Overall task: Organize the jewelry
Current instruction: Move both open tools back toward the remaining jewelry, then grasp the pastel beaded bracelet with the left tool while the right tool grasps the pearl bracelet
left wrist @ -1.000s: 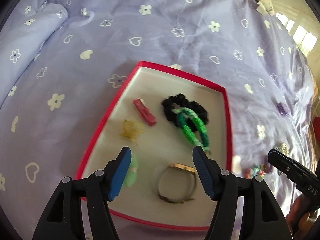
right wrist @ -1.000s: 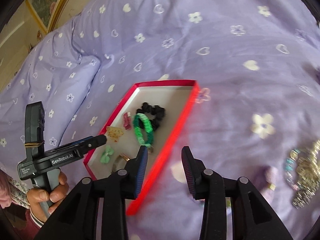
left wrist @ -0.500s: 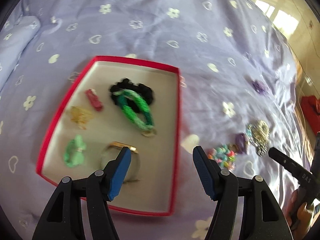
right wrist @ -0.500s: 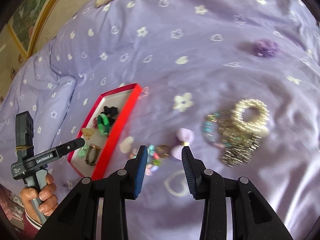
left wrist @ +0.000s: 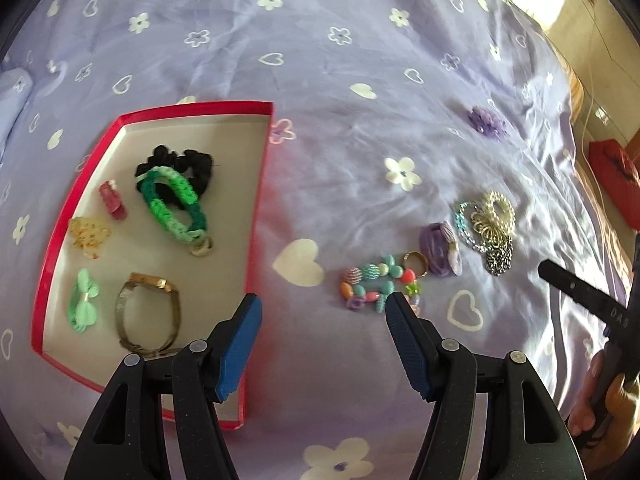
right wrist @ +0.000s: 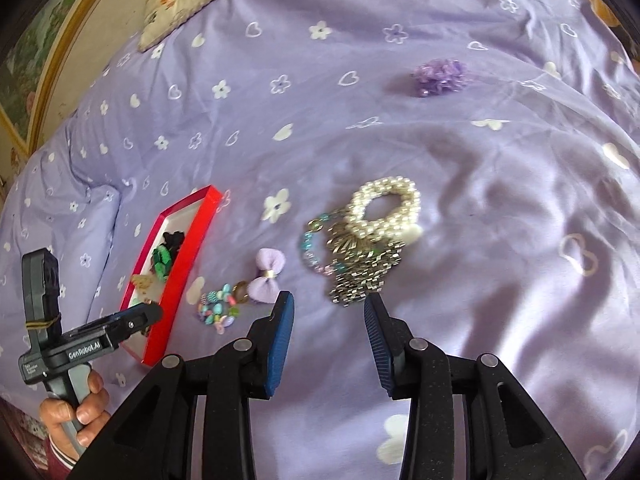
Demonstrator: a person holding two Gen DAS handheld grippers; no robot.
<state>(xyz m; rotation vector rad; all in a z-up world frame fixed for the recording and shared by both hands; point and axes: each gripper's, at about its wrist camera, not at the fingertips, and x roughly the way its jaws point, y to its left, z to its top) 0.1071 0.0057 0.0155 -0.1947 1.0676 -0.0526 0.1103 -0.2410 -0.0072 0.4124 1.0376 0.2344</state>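
Both grippers hang over a purple bedspread (left wrist: 360,60) printed with white hearts and flowers. Left gripper (left wrist: 323,312): jaws spread wide, nothing between them, the left blue pad over the red tray's (left wrist: 262,184) right wall, the right pad just beside a string of coloured beads (left wrist: 374,284). Tray lies on the spread, white inside, holding a black scrunchie (left wrist: 192,164) with a green braided band (left wrist: 172,200) lying across it, a small red clip (left wrist: 113,201), a yellow clip (left wrist: 89,236), a mint bow (left wrist: 83,306) and a gold bracelet (left wrist: 148,316). Right of the tray, loose on the spread: the beads, a ring (left wrist: 415,260) touching them, a lilac bow (left wrist: 440,250), then a tangled heap of pearl bracelet (right wrist: 386,208), silvery chain (right wrist: 360,276) and a teal bead strand (right wrist: 310,244). A purple flower piece (right wrist: 440,74) sits well apart, farther up. Right gripper (right wrist: 329,312): jaws released and empty, pads near the lower edge of the silvery chain, not touching it.
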